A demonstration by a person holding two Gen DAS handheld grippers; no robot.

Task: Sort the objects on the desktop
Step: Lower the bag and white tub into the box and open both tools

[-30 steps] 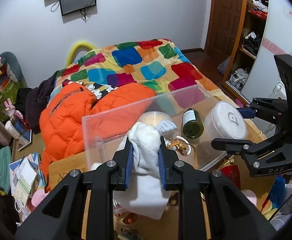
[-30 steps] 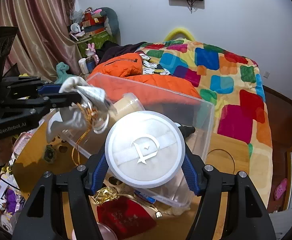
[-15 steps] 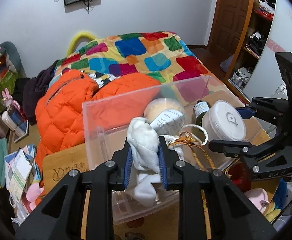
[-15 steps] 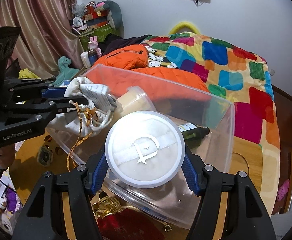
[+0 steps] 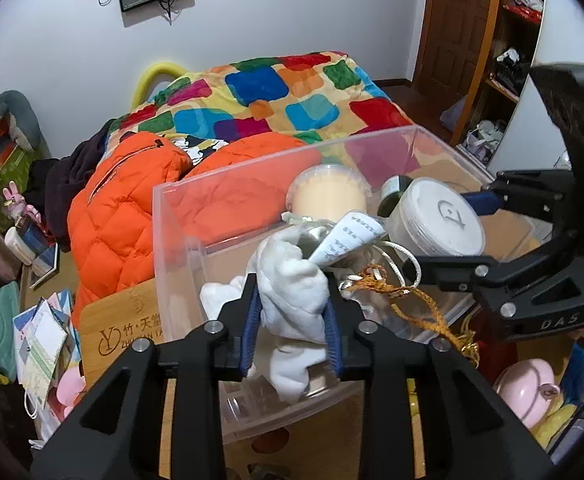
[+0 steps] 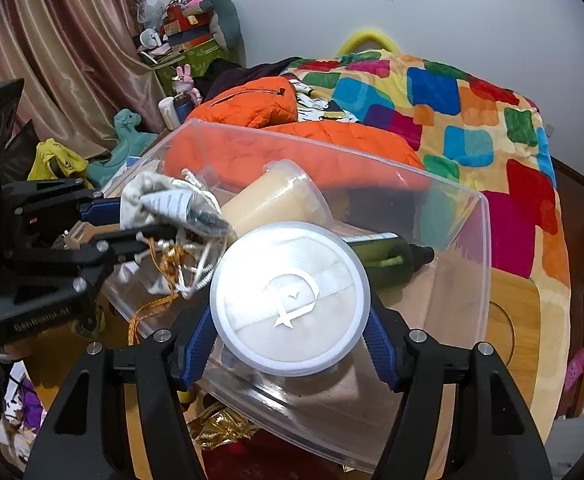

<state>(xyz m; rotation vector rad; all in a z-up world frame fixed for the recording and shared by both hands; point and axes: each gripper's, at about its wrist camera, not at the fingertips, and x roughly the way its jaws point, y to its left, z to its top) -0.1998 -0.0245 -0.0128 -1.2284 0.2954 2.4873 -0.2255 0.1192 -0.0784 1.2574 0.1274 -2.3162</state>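
Note:
A clear plastic box [image 5: 252, 160] [image 6: 484, 240] stands on the bamboo table and holds a cream cup [image 5: 328, 196] and a dark green bottle [image 6: 384, 256]. My left gripper [image 5: 292, 332] hangs over the box's near left corner. A white cloth pouch [image 5: 292, 288] with a paper tag and gold cords [image 5: 420, 308] fills the gap between its pads, and the jaws are opening. My right gripper [image 6: 290, 344] is shut on a round white jar [image 6: 290, 296] with a logo on its lid, held over the box's near right side.
The bamboo table [image 5: 120, 328] carries a pink cup [image 5: 528, 384] and crumpled gold foil [image 6: 216, 428] near its front edge. An orange jacket [image 5: 112, 220] and a colourful quilt [image 5: 276, 92] lie on the bed behind the box. Papers and toys crowd the left side.
Both grippers have sunk closer to the box with their loads. The pouch now hangs lower inside the box, and the left pads stand wider apart around it.

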